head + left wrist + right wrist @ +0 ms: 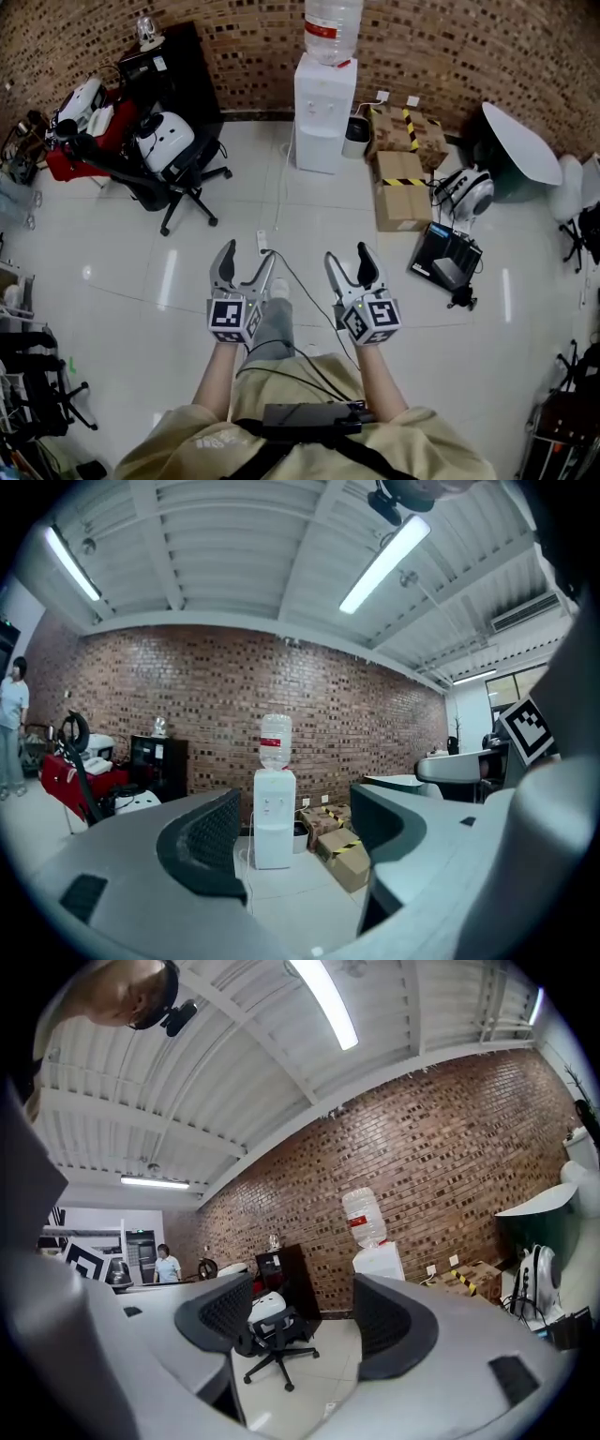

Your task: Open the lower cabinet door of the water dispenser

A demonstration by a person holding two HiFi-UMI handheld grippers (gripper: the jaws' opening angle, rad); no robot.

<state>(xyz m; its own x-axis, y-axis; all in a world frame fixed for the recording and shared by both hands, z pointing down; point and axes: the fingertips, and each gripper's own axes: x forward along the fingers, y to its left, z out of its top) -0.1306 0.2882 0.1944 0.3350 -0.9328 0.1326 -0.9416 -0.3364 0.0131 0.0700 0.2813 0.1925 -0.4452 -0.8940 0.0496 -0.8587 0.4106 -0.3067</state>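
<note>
The white water dispenser (324, 111) stands against the brick wall at the far middle, a clear bottle with a red label on top, its lower cabinet door shut. It also shows between the jaws in the left gripper view, as the dispenser (274, 817), and at the right in the right gripper view, as the dispenser (378, 1262). My left gripper (243, 266) and right gripper (346, 268) are held side by side in front of the person's body, far from the dispenser. Both stand open with nothing between their jaws.
A black office chair (178, 164) loaded with white gear stands at the left by a black cabinet (169, 66). Cardboard boxes (401, 173) sit right of the dispenser, with a helmet (469, 192) and a black case (444, 259) nearby. A white cable (281, 187) runs over the floor from the dispenser.
</note>
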